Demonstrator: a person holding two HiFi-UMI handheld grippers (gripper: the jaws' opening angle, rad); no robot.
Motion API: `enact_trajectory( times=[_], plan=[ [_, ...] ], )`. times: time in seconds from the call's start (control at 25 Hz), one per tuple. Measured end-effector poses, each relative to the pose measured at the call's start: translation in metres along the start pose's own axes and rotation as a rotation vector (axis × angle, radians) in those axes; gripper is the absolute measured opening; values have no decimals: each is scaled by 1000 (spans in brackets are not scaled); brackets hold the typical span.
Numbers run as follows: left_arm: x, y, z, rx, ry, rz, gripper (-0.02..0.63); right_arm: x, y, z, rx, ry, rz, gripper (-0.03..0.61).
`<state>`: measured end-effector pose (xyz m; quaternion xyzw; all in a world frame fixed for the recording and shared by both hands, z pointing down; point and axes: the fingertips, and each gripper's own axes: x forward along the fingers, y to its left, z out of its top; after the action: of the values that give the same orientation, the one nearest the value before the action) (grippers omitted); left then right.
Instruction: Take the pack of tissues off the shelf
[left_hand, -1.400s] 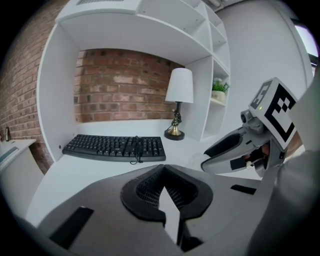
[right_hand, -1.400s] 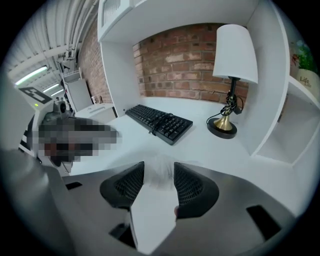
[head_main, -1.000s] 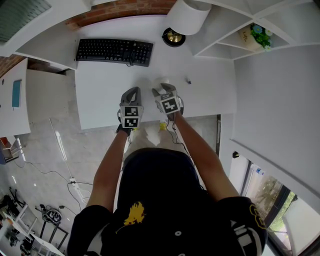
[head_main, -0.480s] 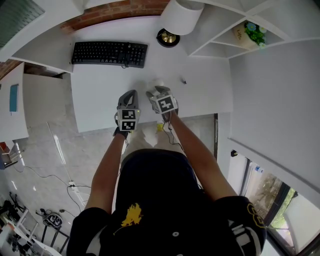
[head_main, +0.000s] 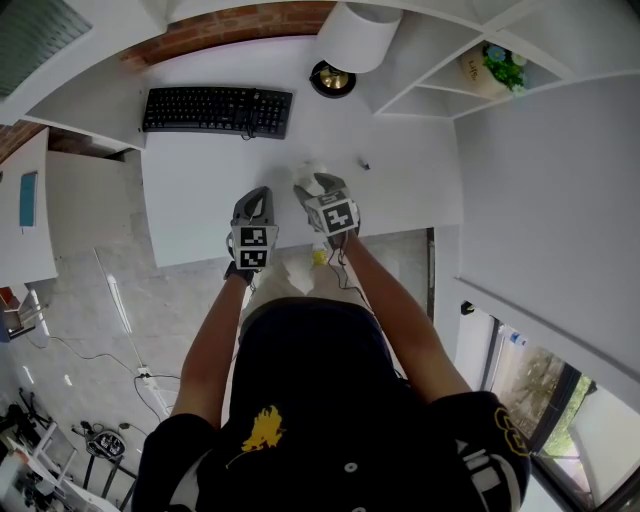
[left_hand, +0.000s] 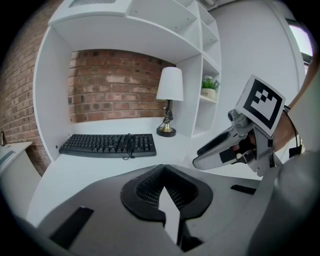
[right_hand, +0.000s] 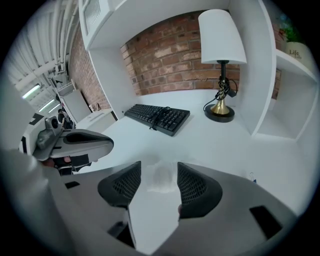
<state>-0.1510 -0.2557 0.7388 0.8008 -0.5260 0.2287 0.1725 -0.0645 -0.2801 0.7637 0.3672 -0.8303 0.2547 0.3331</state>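
The pack of tissues (right_hand: 161, 181), a small pale soft packet, lies flat on the white desk (head_main: 200, 190), off the shelf. My right gripper (right_hand: 159, 169) hangs just over it with its jaws opening; the pack sits between the two pads with a thin gap on each side. In the head view the pack (head_main: 312, 170) shows just beyond the right gripper (head_main: 318, 186). My left gripper (head_main: 256, 196) hovers beside it to the left, shut and empty, its jaws (left_hand: 163, 186) together. The right gripper (left_hand: 212, 150) shows side-on in the left gripper view.
A black keyboard (head_main: 217, 108) lies at the back left of the desk. A white-shaded lamp (head_main: 355, 35) on a brass base stands at the back. A potted plant (head_main: 495, 65) sits in the shelf cubby on the right. A small clip (head_main: 363, 165) lies right of the pack.
The right gripper's jaws have spread apart around the pack, which now rests on the desk. Both grippers have drifted slightly toward the desk's back; the left stays shut.
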Motion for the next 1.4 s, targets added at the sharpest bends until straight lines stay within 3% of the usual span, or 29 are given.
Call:
enact_trajectory(
  times=[0.08,0.16,0.24,0.28,0.48,0.72,0.96,1.2,1.4],
  plan=[
    [-3,3,3,-4,-5,8,17,-9,-6,6,-3,-26,-25,172],
    [-6,7,8,-17,-13,16,17,-19,-14,12,12,-51,-47,147],
    [-11,8,18,-46,-34,16,17,-35,-20,22,39,-93,-76,18],
    [-13,7,25,-56,-46,11,17,-42,-22,29,42,-119,-88,3],
    [-20,8,67,-42,-104,20,17,-76,-20,77,0,-238,-97,3],
    [-38,26,146,-31,-231,69,17,-111,-4,140,-61,-360,-20,2],
    [-68,33,223,37,-361,106,17,-185,-17,202,-117,-544,-76,2],
    [-114,46,258,85,-449,163,17,-257,-31,239,-131,-694,-146,2],
    [-146,60,266,90,-492,212,17,-291,-24,234,-197,-734,-159,2]
  ],
)
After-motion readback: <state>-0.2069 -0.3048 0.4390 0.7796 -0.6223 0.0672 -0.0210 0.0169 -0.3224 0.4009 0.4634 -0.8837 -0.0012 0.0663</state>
